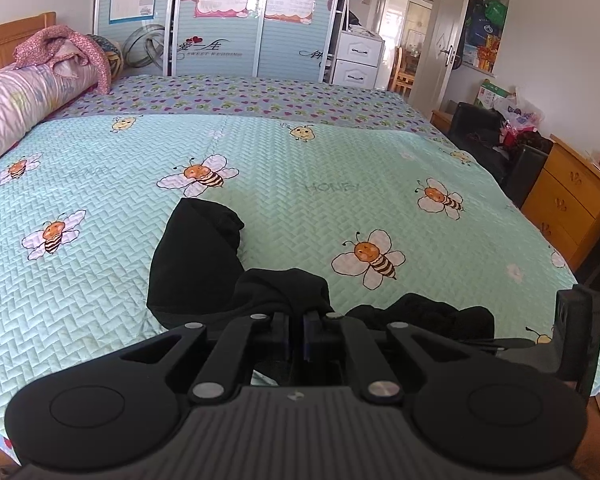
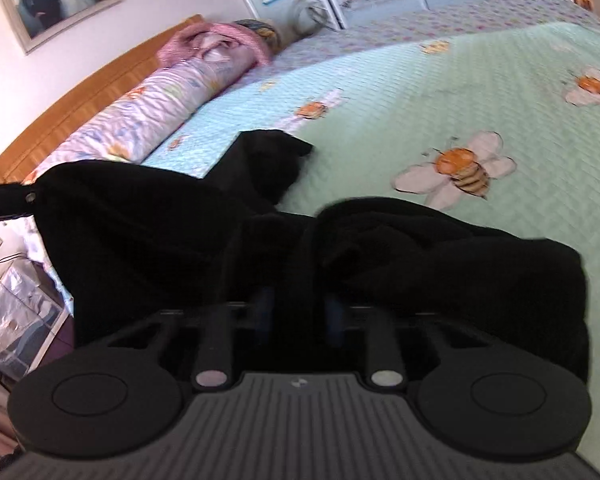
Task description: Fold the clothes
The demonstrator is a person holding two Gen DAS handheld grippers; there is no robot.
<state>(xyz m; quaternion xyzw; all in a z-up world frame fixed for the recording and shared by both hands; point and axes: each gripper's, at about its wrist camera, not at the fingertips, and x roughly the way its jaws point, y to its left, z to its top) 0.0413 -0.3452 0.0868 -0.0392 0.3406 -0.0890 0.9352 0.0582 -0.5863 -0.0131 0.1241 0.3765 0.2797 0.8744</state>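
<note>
While both tools grip the cloth, we judge a fold or a spreading-out to be in hand. Our left tool (image 1: 296, 316) stands pinched together on the black garment (image 1: 196, 256); our right tool (image 2: 296, 300) has dark cloth bunched between its fingers, seemingly clamped. Beyond them the garment lies soft, matte and rumpled on the quilted, bee-printed bed (image 1: 300, 176). Next comes keeping the fabric taut and level between us.

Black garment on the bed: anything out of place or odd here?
The black garment is bunched, not spread flat: one part trails across the bee-print bedspread, the rest is gathered at the left gripper and right gripper. The right wrist view is tilted and blurred. Nothing looks spilled or damaged.
</note>
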